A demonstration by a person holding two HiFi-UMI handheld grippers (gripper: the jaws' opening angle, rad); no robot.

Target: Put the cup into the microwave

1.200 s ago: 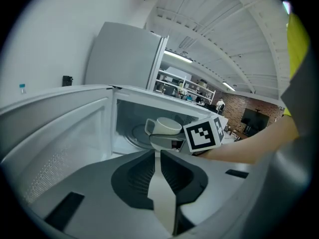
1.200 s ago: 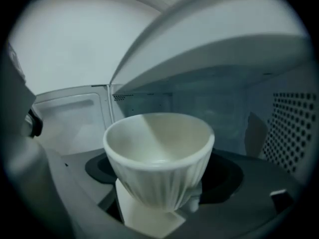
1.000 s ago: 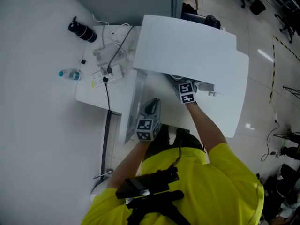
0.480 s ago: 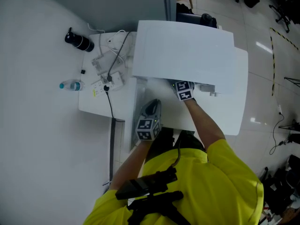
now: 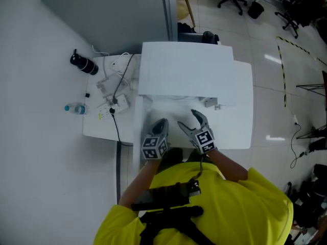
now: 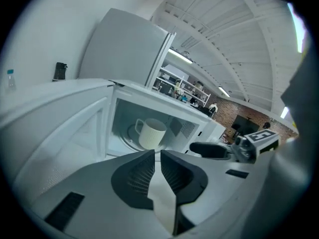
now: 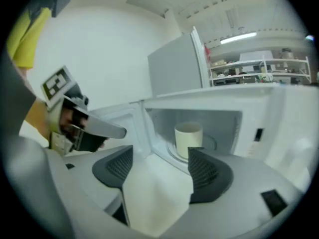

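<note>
Microwave (image 7: 224,97) mouth open & unblocked, door (image 6: 60,121) swung wide to left; cup (image 7: 188,139) stands mid-cavity on turntable (image 6: 128,136) w/ room either side; bare table (image 5: 232,131) in front gives clear approach

Clothing: a bright yellow shirt (image 5: 240,203) with short sleeves.
Chest: black straps (image 5: 168,226) cross over the shirt and carry a flat black block (image 5: 163,200).
Wiring: a thin black cable (image 5: 197,171) runs between the block and the hand-held gear.
Left hand: the left gripper (image 5: 161,122) has a pale grey body, dark ribbed jaw pads and a marker cube (image 5: 153,147) in black and white.
Right hand: the right gripper (image 5: 189,120) is built the same, with its own cube of markers (image 5: 205,141). Its jaws are closing with nothing between them.
</note>
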